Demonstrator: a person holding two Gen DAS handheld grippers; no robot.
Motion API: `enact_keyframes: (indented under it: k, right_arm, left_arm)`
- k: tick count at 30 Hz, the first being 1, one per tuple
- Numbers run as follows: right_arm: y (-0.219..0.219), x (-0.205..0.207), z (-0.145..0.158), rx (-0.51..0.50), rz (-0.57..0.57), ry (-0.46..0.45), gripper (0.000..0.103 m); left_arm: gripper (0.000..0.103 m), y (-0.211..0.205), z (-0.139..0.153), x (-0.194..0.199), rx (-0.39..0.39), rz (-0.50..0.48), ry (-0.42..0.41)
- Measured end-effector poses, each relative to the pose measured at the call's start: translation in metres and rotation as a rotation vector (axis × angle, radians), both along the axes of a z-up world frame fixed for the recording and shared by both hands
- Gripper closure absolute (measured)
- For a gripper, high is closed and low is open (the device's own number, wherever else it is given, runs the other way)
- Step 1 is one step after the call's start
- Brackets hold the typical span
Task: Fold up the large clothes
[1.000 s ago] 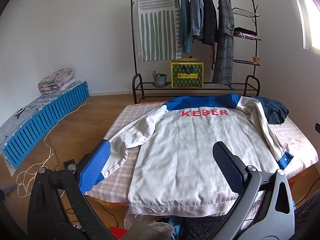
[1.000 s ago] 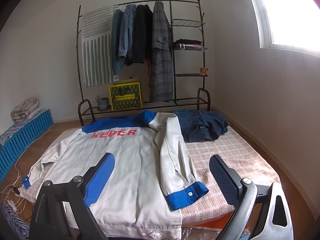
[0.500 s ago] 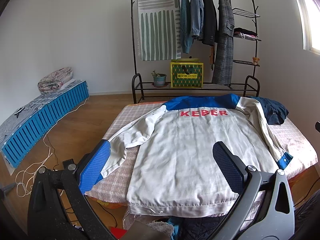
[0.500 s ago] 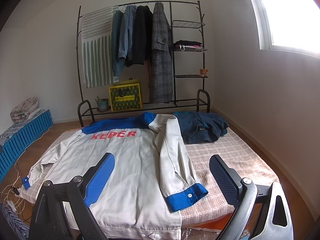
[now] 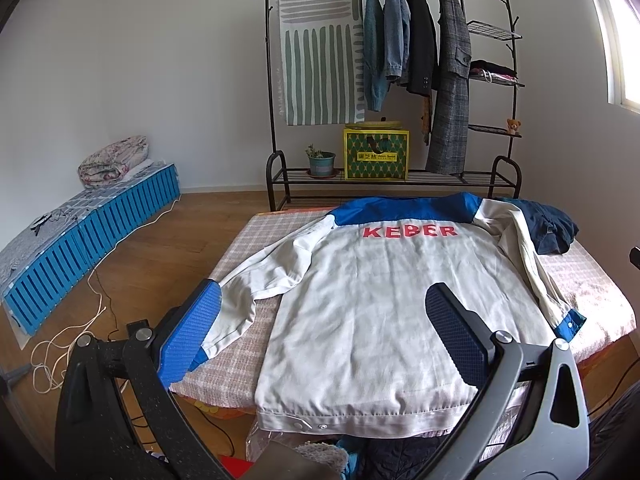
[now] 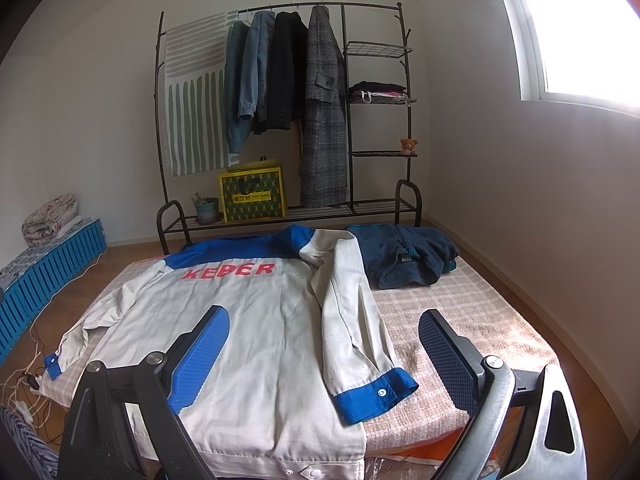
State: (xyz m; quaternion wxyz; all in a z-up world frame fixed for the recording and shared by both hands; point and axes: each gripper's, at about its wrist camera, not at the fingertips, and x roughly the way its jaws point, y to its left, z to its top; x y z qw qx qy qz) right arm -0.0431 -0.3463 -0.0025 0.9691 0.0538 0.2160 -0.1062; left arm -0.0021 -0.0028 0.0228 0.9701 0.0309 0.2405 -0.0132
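the left gripper [image 5: 322, 328] stands wide, holding nothing, low in its frame above the near hem; the right gripper [image 6: 322, 346] is likewise spread and empty; the white jacket [image 5: 372, 304] lies back-up across the centre of the checked bed [image 5: 248, 240], blue yoke at the far end, one cuffed sleeve [image 6: 356, 328] folded along its right side; a dark blue garment [image 6: 404, 256], perhaps a hoodie, sits at upper right, just beside the jacket's shoulder.
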Motion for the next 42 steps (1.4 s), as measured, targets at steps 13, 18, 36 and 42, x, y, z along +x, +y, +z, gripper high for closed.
enact_keyframes:
  k: [13, 18, 36, 42]
  right_arm:
    - [0.003, 0.002, 0.002, -0.004, 0.001, 0.000, 0.006]
    - [0.006, 0.002, 0.004, -0.003, 0.004, -0.001, 0.006]
    - [0.010, 0.004, 0.008, -0.007, 0.007, -0.008, 0.006]
    - [0.018, 0.004, 0.012, -0.011, 0.027, -0.023, 0.006]
  left_arm:
    - [0.000, 0.001, 0.000, -0.001, -0.003, -0.001, -0.003]
    - [0.000, 0.001, 0.002, -0.002, -0.004, -0.001, -0.001]
    - [0.000, 0.002, 0.005, -0.002, -0.002, 0.002, -0.006]
    - [0.000, 0.008, 0.015, -0.003, 0.004, 0.016, -0.008]
